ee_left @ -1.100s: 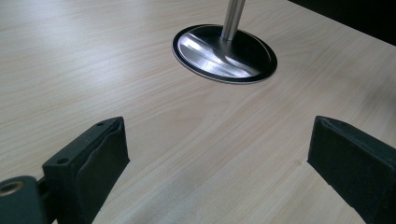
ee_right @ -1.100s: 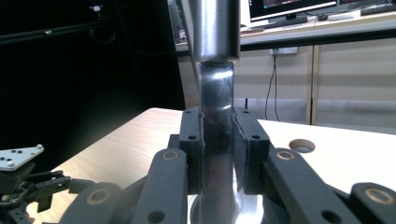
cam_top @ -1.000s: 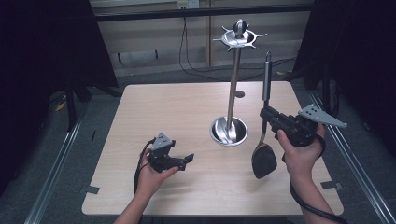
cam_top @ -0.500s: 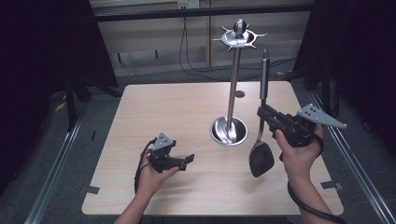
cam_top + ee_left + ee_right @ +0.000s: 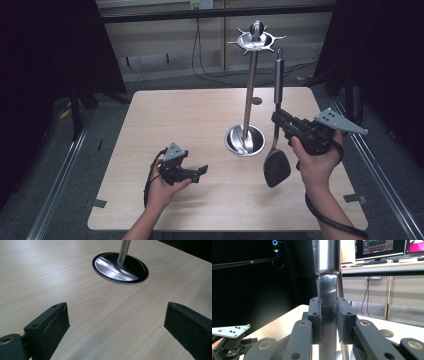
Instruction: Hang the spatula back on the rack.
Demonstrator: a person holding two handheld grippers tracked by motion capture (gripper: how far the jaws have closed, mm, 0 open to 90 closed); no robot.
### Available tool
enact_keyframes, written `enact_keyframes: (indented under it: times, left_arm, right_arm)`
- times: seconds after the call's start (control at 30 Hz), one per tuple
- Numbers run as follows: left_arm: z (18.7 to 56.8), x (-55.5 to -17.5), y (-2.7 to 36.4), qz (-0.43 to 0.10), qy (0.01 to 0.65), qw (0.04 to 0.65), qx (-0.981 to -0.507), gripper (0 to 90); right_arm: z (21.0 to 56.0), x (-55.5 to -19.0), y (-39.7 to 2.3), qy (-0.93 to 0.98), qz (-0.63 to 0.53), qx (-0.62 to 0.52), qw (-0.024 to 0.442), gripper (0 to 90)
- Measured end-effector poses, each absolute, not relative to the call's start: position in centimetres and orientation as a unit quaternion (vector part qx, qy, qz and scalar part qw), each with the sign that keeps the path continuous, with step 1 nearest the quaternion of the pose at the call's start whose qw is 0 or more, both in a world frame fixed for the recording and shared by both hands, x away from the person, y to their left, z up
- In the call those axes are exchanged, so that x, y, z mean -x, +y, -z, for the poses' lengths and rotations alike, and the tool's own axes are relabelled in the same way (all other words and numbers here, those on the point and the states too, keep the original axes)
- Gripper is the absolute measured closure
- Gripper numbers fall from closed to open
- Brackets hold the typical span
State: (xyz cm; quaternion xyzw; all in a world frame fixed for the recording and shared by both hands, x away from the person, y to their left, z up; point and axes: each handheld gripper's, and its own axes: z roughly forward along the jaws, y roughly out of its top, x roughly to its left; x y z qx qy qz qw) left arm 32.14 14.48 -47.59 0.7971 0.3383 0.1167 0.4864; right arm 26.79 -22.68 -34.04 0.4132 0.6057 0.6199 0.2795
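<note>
**Spatula clamped in right gripper, hanging upright beside the stand**

Spatula (image 5: pixel 276 150) is off the table — I have it in the right gripper (image 5: pixel 278 120), jaws closed on the metal shaft just below the thicker handle. In the right gripper view both pads press flat on either side of the shaft (image 5: pixel 328 315), no gap. It hangs close to vertical: black blade down, near the tabletop at the right front, handle end up near the hooks of the utensil stand (image 5: pixel 248 100). The blade sits just right of the stand's round steel base, apart from it as far as I can tell from the high view.

Left gripper (image 5: pixel 199 172) is low over the table (image 5: pixel 175 110) at the front left, pointing toward the stand. Its jaws stand wide apart with nothing between them — the left gripper view looks across bare wood to the stand's base (image 5: pixel 120 267) ahead.

My left hand (image 5: pixel 160 187) wraps that gripper's body; the right hand (image 5: pixel 317 162) holds its gripper from below, cable looping off the wrist.
</note>
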Motion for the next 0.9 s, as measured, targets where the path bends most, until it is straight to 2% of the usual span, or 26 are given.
enact_keyframes:
  times: [0.9]
  left_arm:
    - [47.7, -32.1, 14.4, -0.113, 0.337, 0.486, -0.798, 5.9]
  right_arm:
    - [34.7, -28.5, -21.7, 0.616, -0.611, -0.414, 0.275, 75.6]
